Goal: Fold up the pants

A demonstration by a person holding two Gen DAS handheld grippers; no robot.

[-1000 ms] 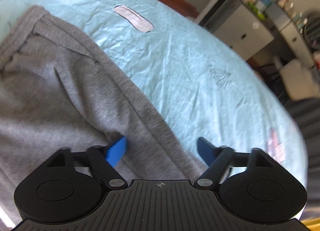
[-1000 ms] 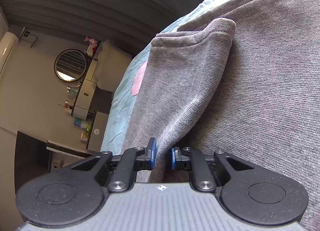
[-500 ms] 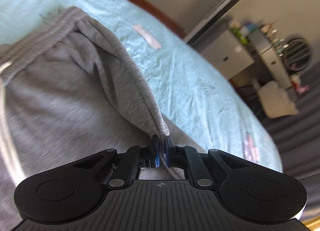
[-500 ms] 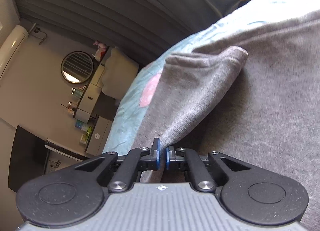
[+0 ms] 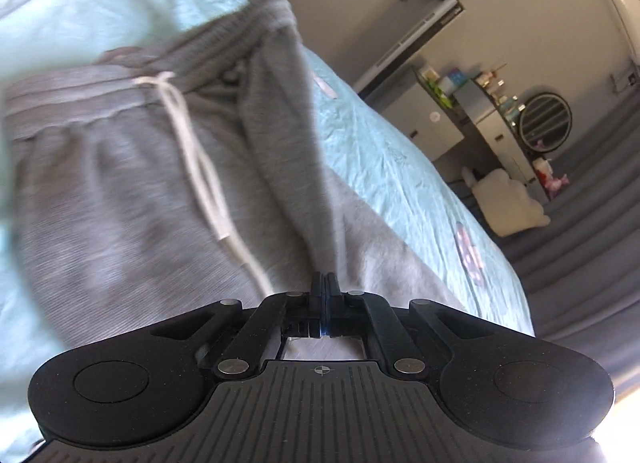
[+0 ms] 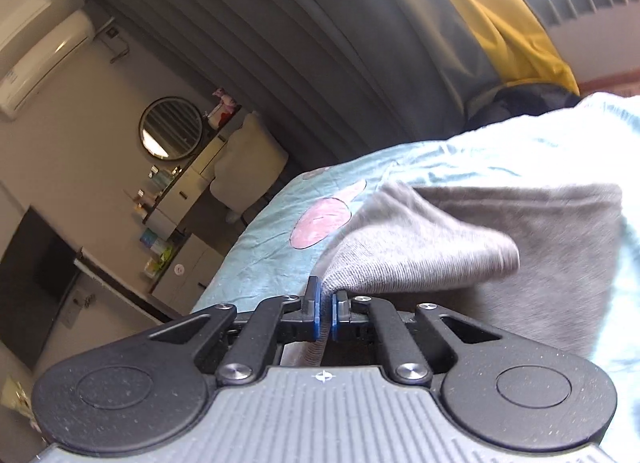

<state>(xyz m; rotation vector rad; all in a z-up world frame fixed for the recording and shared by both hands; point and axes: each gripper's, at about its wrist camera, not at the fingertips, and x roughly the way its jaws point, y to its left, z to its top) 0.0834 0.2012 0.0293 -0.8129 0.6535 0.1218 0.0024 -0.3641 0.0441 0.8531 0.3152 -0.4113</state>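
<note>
Grey sweatpants (image 5: 120,183) with a ribbed waistband and a pale drawstring (image 5: 200,167) lie on a light blue bedsheet (image 5: 400,167). My left gripper (image 5: 323,283) is shut on the side edge of the pants below the waistband and lifts that fold off the bed. In the right wrist view my right gripper (image 6: 325,303) is shut on the edge of the grey pants (image 6: 460,239) near the leg end, which is raised and draped over the layer below.
The bed's blue sheet (image 6: 280,231) carries pink patches. Past the bed stand a white dresser (image 5: 436,119), a round mirror (image 5: 544,123), a cream cushion (image 5: 504,199) and grey curtains (image 6: 320,43). A yellow curtain (image 6: 500,23) hangs at the right.
My left gripper closed on the pants' side edge and lifted it, bringing the waistband and drawstring into view. My right gripper stayed shut on the leg edge and rose, showing more sheet.
</note>
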